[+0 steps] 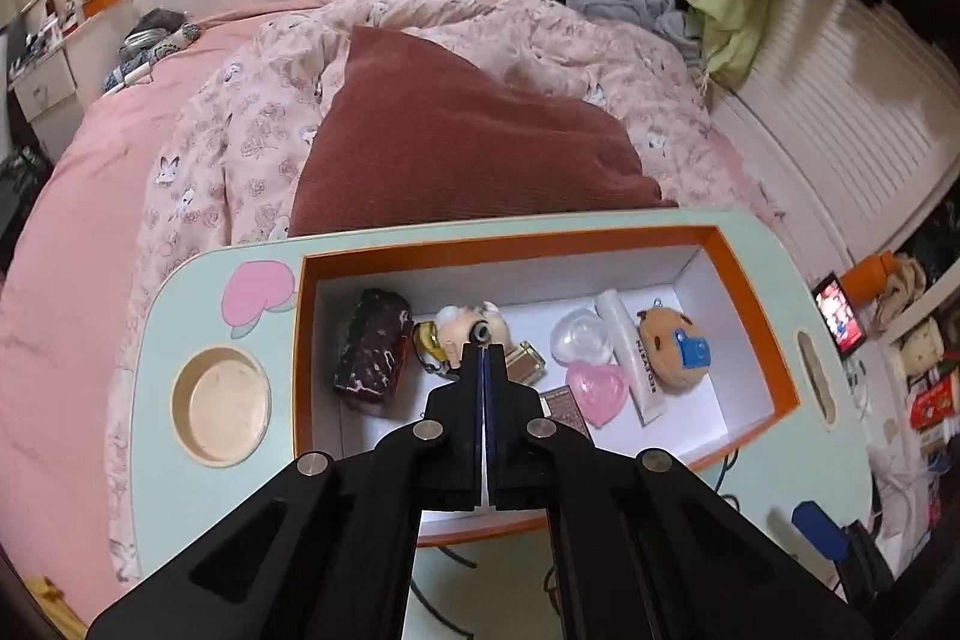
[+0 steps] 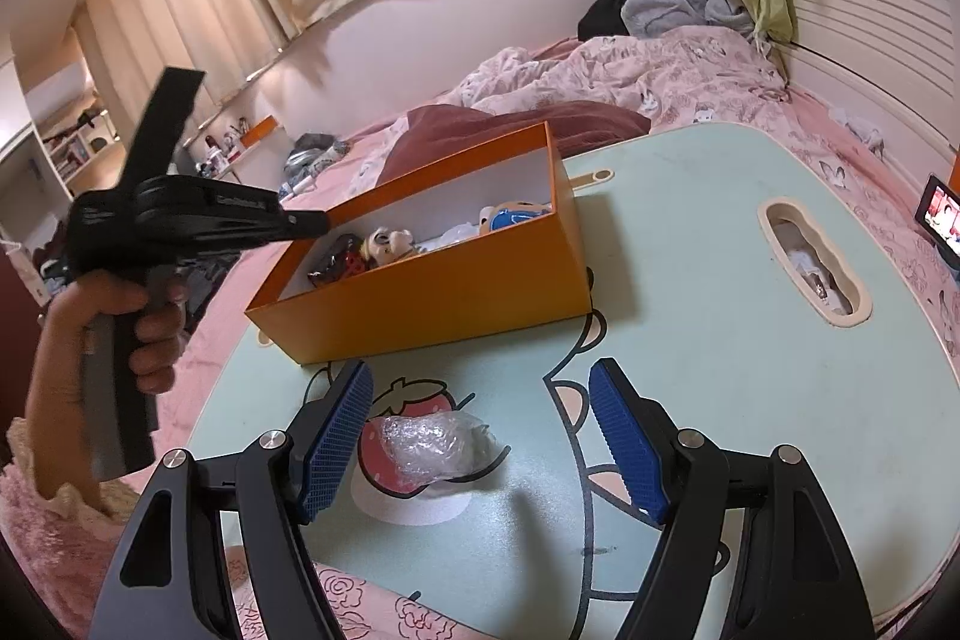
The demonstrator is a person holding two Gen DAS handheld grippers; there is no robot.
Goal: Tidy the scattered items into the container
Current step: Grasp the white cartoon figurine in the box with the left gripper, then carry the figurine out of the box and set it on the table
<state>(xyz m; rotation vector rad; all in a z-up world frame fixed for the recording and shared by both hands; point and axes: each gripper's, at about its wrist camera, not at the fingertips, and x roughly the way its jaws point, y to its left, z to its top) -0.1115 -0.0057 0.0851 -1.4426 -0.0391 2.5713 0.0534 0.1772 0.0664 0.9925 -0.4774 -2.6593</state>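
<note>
An orange box [image 1: 774, 340] with a white inside stands on a mint lap table [image 1: 168, 472]. In it lie a dark patterned pouch [image 1: 372, 349], a small doll head [image 1: 465, 325], a clear plastic piece [image 1: 579, 337], a pink heart [image 1: 597, 391], a white tube [image 1: 630, 358] and a brown plush [image 1: 675, 346]. My left gripper [image 1: 486, 349] is shut and empty above the box. My right gripper [image 2: 480, 400] is open, low over the table, with a crumpled clear plastic wrap [image 2: 432, 439] between its fingers, untouched. The box [image 2: 450, 292] shows beyond it.
The table lies on a bed with a pink floral duvet [image 1: 240, 130] and a maroon cushion [image 1: 456, 142]. The table has a round cup recess [image 1: 219, 406] and a handle slot [image 2: 813, 262]. A small lit screen [image 2: 942, 214] stands at the right.
</note>
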